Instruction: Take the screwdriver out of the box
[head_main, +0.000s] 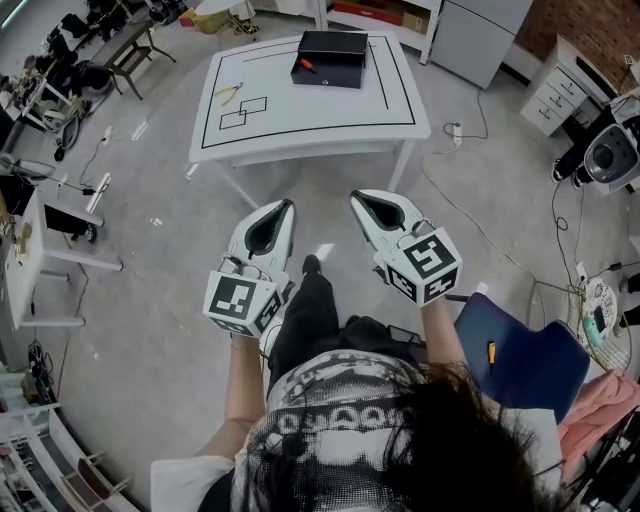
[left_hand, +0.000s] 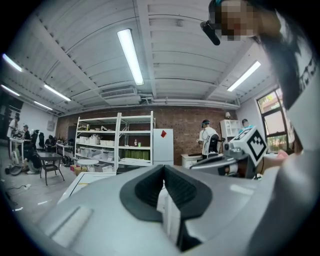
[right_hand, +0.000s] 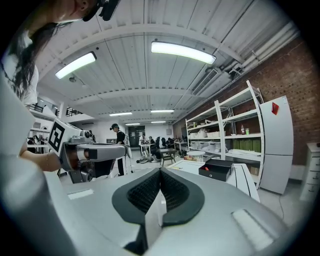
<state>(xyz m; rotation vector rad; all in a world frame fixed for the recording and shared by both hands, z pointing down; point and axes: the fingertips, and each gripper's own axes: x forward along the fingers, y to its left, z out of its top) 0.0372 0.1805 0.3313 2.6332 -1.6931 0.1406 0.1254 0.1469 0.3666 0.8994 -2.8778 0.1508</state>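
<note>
Bright, even light from ceiling tubes; fisheye-warped edges.

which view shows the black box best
The head view: it looks down into the black box on the table. The right gripper view shows it small, side-on; the left gripper view misses it.

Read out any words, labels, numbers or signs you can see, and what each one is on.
No text can be read.
Left cube, right cube: black-and-white square patterns, no letters.
Shirt print: too blurred to read.
Red sign on fridge: too small to read.
</note>
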